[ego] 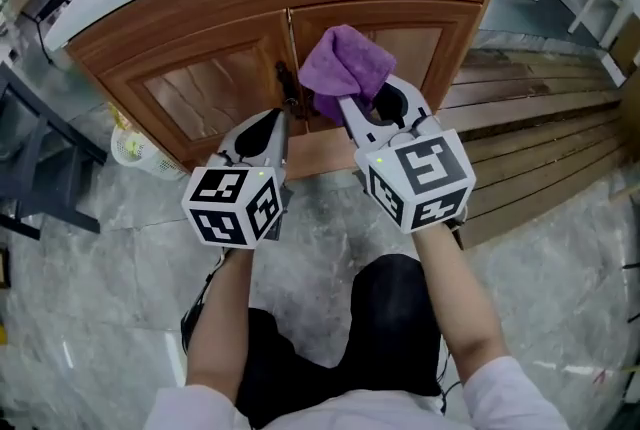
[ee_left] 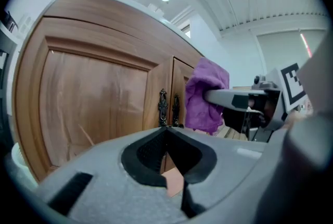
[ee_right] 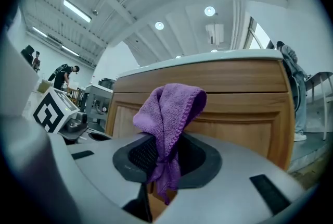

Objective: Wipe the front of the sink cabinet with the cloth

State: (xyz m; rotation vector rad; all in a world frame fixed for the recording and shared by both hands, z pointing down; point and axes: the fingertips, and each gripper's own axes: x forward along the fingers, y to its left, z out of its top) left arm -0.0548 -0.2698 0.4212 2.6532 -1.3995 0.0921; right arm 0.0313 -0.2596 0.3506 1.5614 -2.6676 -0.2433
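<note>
Head view, centre: the right gripper (ego: 365, 103) holds the purple cloth (ego: 345, 66) near the sink cabinet (ego: 200, 93), most wiping seemingly left; left gripper view, bottom: left gripper (ee_left: 165, 130) closed, empty; right gripper view, centre: jaws pinch the cloth.

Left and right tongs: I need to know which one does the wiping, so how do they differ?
The left tongs are shut and empty; the right tongs are shut on the purple cloth. The left tongs point at the door handles; the right tongs face the right door. Both aim at the cabinet front.
</note>
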